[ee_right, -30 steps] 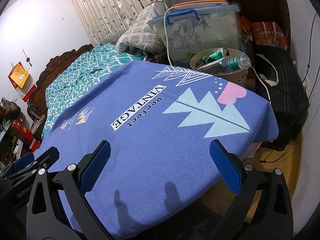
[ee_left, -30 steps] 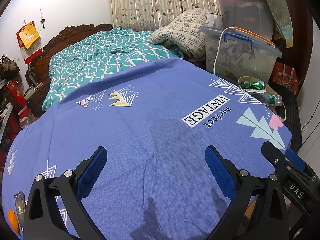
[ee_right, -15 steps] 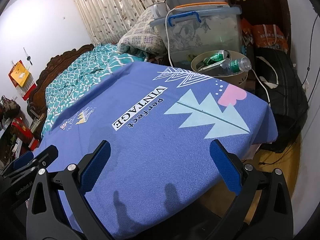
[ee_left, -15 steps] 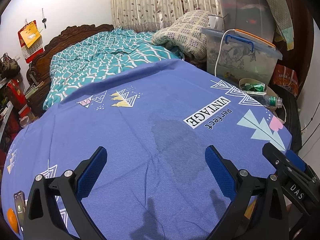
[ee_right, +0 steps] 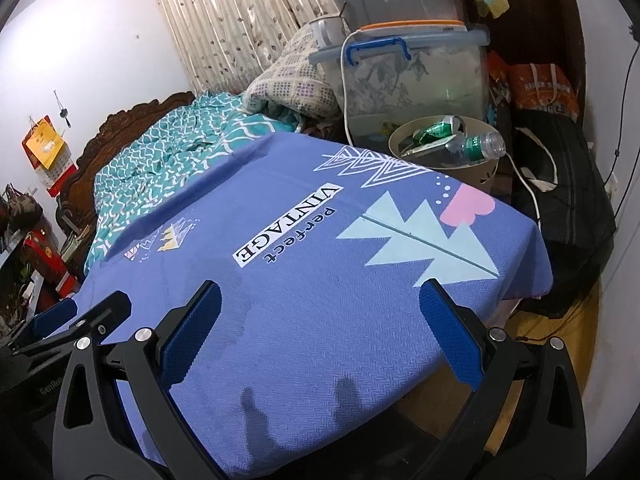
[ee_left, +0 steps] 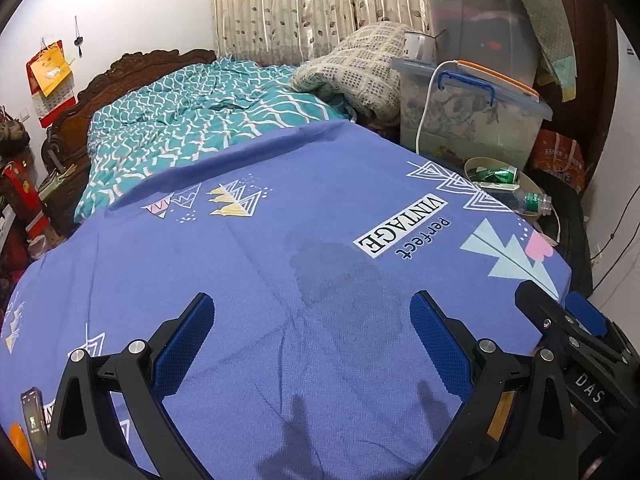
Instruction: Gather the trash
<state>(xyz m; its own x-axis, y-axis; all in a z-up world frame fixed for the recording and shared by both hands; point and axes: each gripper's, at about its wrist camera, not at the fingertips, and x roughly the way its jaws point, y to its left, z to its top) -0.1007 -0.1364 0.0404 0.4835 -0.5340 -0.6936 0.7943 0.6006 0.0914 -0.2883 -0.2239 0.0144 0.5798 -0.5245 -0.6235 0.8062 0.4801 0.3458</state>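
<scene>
Meanwhile the left gripper (ee_left: 312, 340) and right gripper (ee_right: 320, 332) hung with fingers spread wide and empty over the blue cloth (ee_right: 320, 280). Far right, past its edge, the beige bin (ee_right: 476, 168) held a green can (ee_right: 440, 128) and a plastic bottle (ee_right: 478, 146), beside a clear storage box (ee_right: 416, 80).

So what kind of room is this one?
A cluttered home bedroom, most likely: a bed with a carved headboard, curtains, and stacked storage bins.
</scene>
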